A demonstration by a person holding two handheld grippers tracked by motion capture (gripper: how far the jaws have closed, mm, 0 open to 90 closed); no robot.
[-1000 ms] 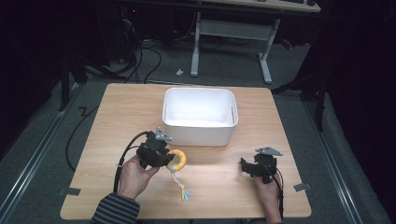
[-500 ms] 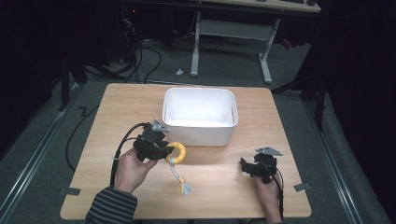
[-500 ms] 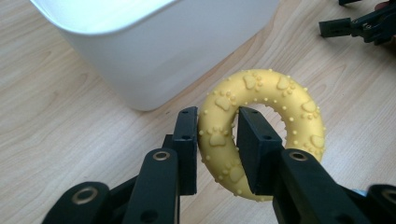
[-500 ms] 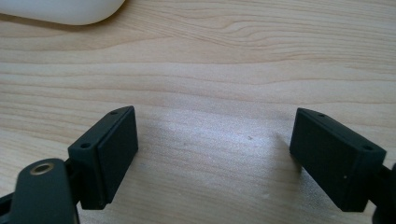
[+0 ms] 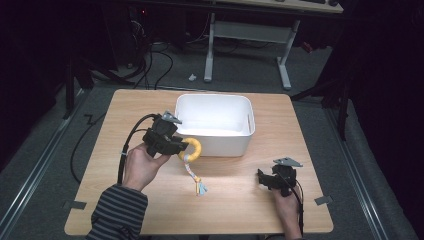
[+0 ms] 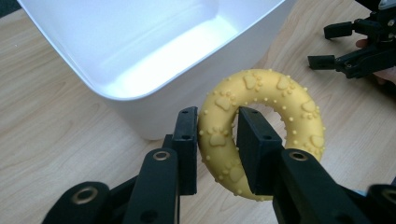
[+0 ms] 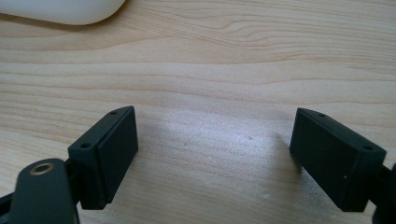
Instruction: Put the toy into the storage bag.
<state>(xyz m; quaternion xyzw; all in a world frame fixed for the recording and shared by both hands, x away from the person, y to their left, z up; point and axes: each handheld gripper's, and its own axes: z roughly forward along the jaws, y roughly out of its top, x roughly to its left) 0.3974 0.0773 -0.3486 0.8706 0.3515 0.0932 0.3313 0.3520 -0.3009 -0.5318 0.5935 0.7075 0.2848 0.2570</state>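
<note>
Left claw [image 6: 215,140] clamps knobbly yellow rubber ring [image 6: 261,126]; right claw [image 7: 212,158] gapes, empty.

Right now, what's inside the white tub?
The white tub looks empty: bare white floor and walls show in the high view and the left gripper view. Its near wall hides the closest strip of floor.
</note>
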